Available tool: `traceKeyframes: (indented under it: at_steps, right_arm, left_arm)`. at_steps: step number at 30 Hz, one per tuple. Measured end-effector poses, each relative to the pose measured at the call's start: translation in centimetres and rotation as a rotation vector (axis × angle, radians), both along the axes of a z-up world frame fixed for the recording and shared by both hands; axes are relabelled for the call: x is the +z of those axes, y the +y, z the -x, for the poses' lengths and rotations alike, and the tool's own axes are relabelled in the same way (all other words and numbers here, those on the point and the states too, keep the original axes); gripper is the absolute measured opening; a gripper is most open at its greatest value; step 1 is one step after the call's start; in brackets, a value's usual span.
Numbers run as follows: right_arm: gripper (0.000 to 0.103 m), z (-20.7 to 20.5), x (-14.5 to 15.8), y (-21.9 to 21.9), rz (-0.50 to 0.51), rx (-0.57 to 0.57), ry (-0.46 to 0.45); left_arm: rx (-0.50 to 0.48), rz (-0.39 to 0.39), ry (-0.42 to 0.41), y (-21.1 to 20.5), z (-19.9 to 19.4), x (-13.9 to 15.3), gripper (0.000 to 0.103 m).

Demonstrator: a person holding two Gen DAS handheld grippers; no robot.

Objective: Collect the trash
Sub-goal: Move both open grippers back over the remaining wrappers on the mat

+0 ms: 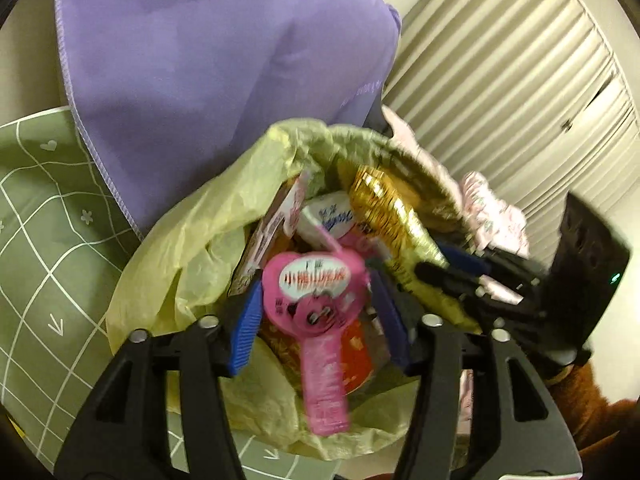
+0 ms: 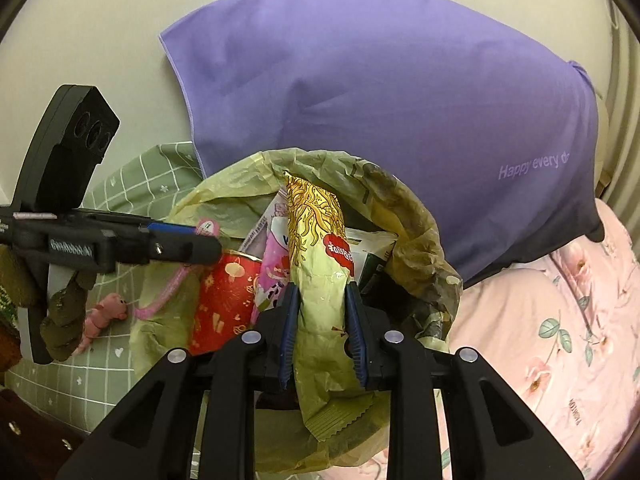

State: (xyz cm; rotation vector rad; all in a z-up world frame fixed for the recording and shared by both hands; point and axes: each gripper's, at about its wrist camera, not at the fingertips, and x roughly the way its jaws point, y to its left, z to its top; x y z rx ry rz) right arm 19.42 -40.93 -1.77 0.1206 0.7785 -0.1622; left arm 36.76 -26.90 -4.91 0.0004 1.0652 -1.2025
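A yellow-green trash bag [image 1: 188,248] lies open on the bed, holding a red cup [image 2: 224,296], a white packet [image 1: 328,220] and other wrappers. My left gripper [image 1: 316,292] is open above the bag mouth; a pink handheld toy [image 1: 316,300] sits blurred between its blue pads, touching neither clearly. My right gripper [image 2: 322,304] is shut on a gold-and-green noodle packet [image 2: 320,272] that stands upright in the bag [image 2: 416,224]. The left gripper shows from the side in the right wrist view [image 2: 200,240], and the right gripper in the left wrist view [image 1: 452,268].
A purple pillow [image 2: 380,92] leans behind the bag. A green grid-pattern sheet [image 1: 44,220] lies to the left, a pink floral quilt [image 2: 552,328] to the right. A small pink plush [image 2: 104,316] lies on the sheet. White blinds [image 1: 512,92] stand behind.
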Motion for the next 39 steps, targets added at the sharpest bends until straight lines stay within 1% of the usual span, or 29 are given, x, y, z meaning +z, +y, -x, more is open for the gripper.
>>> traceKeyframes:
  at_steps: [1, 3, 4, 6, 10, 12, 15, 16, 18, 20, 23, 25, 28, 31, 32, 35, 37, 39]
  right_arm:
    - [0.031, 0.0, 0.0, 0.1, 0.0, -0.003, -0.001]
    - [0.039, -0.1, 0.2, 0.4, 0.015, -0.011, -0.001]
    - [0.04, 0.0, 0.3, 0.6, 0.021, -0.012, 0.001]
    - [0.045, 0.2, 0.8, 0.9, 0.04, -0.015, -0.002]
    - [0.048, 0.9, 2.2, 1.4, 0.044, -0.012, -0.04]
    - [0.051, 1.2, 3.0, 1.8, 0.048, -0.009, -0.063]
    - [0.051, 1.3, 3.9, 2.5, 0.049, -0.008, -0.099]
    - [0.051, 1.4, 4.1, 2.8, 0.05, -0.011, -0.112]
    - [0.051, 1.5, 4.6, 3.3, 0.038, -0.014, -0.149]
    - [0.052, 1.4, 4.9, 3.8, 0.014, -0.014, -0.171]
    - [0.053, 1.0, 5.2, 4.7, -0.032, 0.01, -0.193]
    - [0.059, 0.5, 5.2, 5.6, -0.048, 0.039, -0.189]
    - [0.06, -0.3, 4.9, 7.5, -0.057, 0.105, -0.187]
    - [0.061, -1.2, 4.4, 9.4, -0.092, 0.196, -0.173]
    - [0.061, -1.7, 4.1, 10.3, -0.099, 0.231, -0.164]
    - [0.061, -2.5, 3.4, 11.9, -0.112, 0.286, -0.141]
    - [0.061, -3.5, 2.6, 13.4, -0.137, 0.341, -0.113]
    - [0.061, -4.5, 1.7, 14.9, -0.118, 0.382, -0.078]
  left_arm:
    - [0.01, 0.015, 0.0, 0.3, -0.3, 0.3, 0.065]
    - [0.03, 0.036, -0.01, 1.1, -0.7, 1.2, 0.069]
    - [0.04, 0.043, -0.018, 1.5, -0.8, 1.6, 0.072]
    - [0.075, 0.062, -0.051, 2.6, -0.8, 2.9, 0.075]
    - [0.139, 0.091, -0.118, 5.6, -0.2, 4.9, 0.076]
    - [0.19, 0.095, -0.16, 7.3, 0.2, 5.7, 0.076]
    - [0.258, 0.089, -0.199, 8.8, 0.8, 6.3, 0.076]
    - [0.29, 0.079, -0.22, 10.2, 1.0, 6.2, 0.076]
    - [0.329, 0.05, -0.252, 11.0, 1.5, 6.0, 0.076]
    - [0.384, 0.005, -0.294, 13.2, 1.9, 5.2, 0.076]
    - [0.457, -0.055, -0.323, 16.9, 2.3, 3.7, 0.076]
    - [0.493, -0.094, -0.32, 19.4, 2.4, 2.5, 0.076]
    - [0.57, -0.164, -0.312, 23.6, 2.0, 0.9, 0.076]
    - [0.666, -0.218, -0.268, 27.6, 1.4, -0.8, 0.076]
    - [0.69, -0.229, -0.256, 28.6, 1.3, -1.1, 0.076]
    - [0.739, -0.25, -0.239, 30.8, 1.5, -1.8, 0.076]
    - [0.752, -0.264, -0.243, 31.4, 2.0, -1.9, 0.076]
    - [0.762, -0.277, -0.247, 32.2, 2.5, -1.8, 0.076]
